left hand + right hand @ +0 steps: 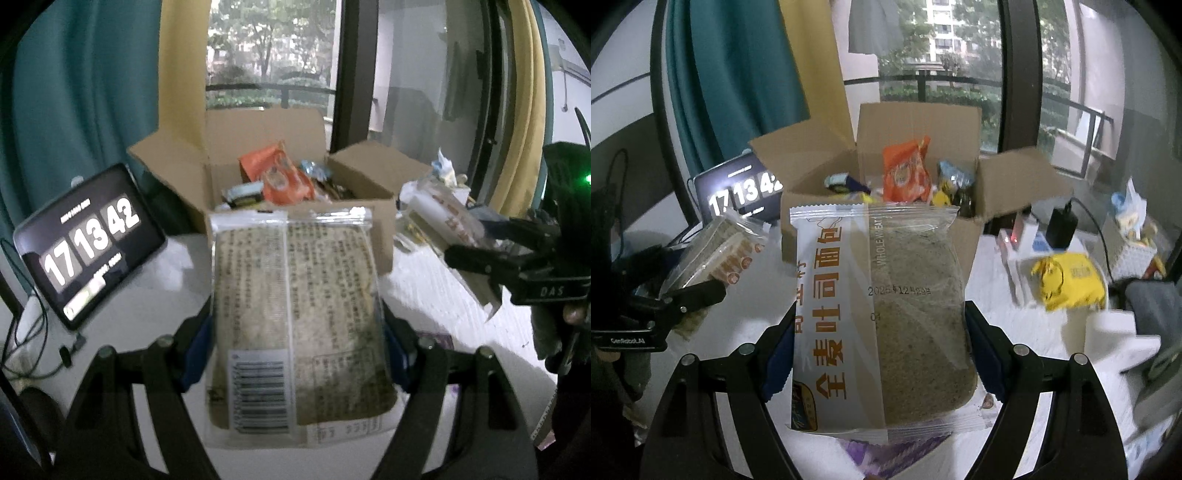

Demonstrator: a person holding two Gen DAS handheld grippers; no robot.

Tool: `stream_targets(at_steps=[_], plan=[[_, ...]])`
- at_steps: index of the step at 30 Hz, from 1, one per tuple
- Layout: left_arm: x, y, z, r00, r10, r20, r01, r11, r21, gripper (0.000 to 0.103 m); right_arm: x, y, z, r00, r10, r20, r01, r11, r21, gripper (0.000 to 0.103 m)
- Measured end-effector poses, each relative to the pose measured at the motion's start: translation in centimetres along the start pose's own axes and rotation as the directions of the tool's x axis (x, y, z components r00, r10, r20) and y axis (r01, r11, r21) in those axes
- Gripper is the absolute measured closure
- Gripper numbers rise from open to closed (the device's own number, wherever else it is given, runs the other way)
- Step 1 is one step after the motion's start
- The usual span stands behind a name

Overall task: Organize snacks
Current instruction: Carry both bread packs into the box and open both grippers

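Each gripper holds its own packet of whole wheat toast bread. My left gripper (297,332) is shut on one bread packet (295,317), back side with barcode facing the camera. My right gripper (881,332) is shut on a second bread packet (882,314), printed front showing. Both are held above the white table, just in front of an open cardboard box (373,218) (964,236) that holds an orange snack bag (284,177) (905,173) and several other snacks. The right gripper and its packet show at the right of the left wrist view (476,254); the left gripper and its packet show at the left of the right wrist view (701,291).
A tablet showing 17 13 42 (88,243) (742,192) leans left of the box, with cables beside it. A yellow snack bag (1067,280), a black charger (1060,221) and small boxes lie to the right. A purple packet (886,458) lies under the right gripper.
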State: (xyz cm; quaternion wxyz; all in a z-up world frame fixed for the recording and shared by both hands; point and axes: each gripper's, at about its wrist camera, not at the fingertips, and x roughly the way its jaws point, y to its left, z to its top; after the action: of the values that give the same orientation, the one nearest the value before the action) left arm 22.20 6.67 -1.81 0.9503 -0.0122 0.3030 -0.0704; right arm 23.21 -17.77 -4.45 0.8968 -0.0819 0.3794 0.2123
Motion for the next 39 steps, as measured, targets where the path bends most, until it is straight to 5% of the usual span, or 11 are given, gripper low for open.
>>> stream_targets(at_steps=[19,39], plan=[[4.8,3.5,8.8,0.992,0.044,0.114,-0.041,0.999,-0.029,0.025,2.9,-0.6,9.3,0.991,0.001,0.136,0.001,1.0,-0.013,0.019],[12.4,6.2,15.8,0.981,0.111,0.158,-0.09,0.987,-0.136,0.025,8.1,-3.0,14.3,0.984,-0.027,0.175,0.02,0.999,0.041,0.019]])
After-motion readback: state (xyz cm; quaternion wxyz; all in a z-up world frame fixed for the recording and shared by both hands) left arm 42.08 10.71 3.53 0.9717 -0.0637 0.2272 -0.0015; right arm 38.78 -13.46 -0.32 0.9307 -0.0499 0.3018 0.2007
